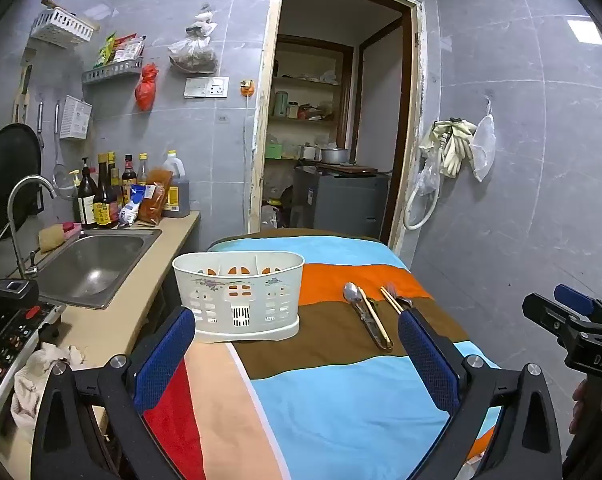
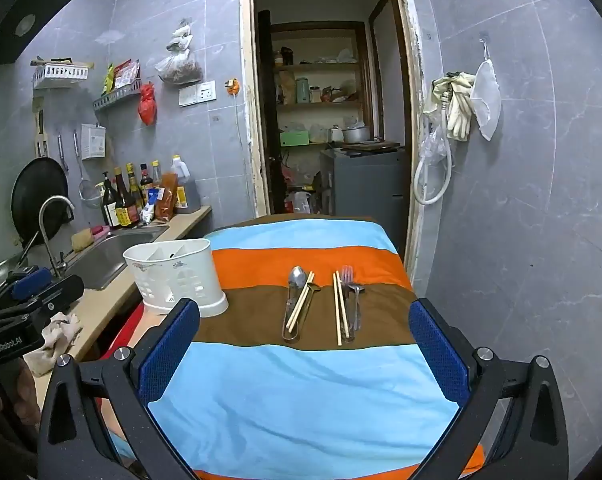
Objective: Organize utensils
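Observation:
A white plastic utensil holder [image 1: 239,295] [image 2: 177,276] with divided compartments stands on the striped cloth [image 1: 333,392] [image 2: 301,392] over the table, at its left side. To its right lie a spoon [image 2: 295,300] [image 1: 351,294], a pair of chopsticks [image 2: 301,300] [image 1: 375,318] across it, a second pair of chopsticks [image 2: 339,308] and a fork [image 2: 349,292]. My left gripper [image 1: 297,340] is open, just short of the holder, nothing between its fingers. My right gripper [image 2: 305,332] is open too, hovering in front of the utensils. Each gripper shows at the edge of the other's view.
A counter with a steel sink [image 1: 93,264] [image 2: 109,256], tap and sauce bottles [image 1: 105,196] runs along the left. A crumpled rag [image 1: 33,380] lies on the counter. Behind the table is an open doorway [image 1: 333,120] to a pantry. Gloves and a hose hang on the right wall [image 2: 457,112].

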`<act>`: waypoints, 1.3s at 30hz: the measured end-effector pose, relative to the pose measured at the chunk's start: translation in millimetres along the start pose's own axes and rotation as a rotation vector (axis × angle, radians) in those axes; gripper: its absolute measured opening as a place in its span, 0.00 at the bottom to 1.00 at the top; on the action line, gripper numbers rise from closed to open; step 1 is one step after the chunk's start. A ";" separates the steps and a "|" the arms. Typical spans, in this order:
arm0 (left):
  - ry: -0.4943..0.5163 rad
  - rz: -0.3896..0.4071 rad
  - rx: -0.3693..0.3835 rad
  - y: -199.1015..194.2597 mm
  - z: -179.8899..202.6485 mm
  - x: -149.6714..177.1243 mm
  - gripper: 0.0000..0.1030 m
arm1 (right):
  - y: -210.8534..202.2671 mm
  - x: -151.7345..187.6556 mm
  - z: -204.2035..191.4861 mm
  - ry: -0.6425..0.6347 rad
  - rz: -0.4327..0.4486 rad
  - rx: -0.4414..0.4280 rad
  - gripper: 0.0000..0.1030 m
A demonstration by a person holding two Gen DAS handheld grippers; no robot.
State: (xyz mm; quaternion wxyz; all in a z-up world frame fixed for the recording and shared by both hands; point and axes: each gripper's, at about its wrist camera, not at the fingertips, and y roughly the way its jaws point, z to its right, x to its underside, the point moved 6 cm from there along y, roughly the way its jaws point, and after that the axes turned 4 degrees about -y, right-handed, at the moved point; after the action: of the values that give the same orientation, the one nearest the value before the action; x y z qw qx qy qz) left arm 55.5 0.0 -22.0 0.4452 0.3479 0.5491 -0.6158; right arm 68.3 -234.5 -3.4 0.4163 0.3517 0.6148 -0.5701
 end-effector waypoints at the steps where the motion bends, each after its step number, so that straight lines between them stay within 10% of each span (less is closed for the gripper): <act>1: 0.000 -0.001 0.000 0.1 0.0 0.1 0.99 | 0.0 0.0 -0.1 -0.001 0.000 -0.002 0.99; 39: -0.008 -0.001 -0.003 -0.2 -2.1 -0.1 0.99 | 2.8 0.2 -7.9 -0.016 -0.002 -0.011 0.99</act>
State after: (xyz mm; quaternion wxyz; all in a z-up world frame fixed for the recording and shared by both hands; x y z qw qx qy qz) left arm 55.3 2.1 -22.1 0.4475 0.3447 0.5484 -0.6167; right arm 69.9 -226.3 -4.7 0.4226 0.3443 0.6148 -0.5700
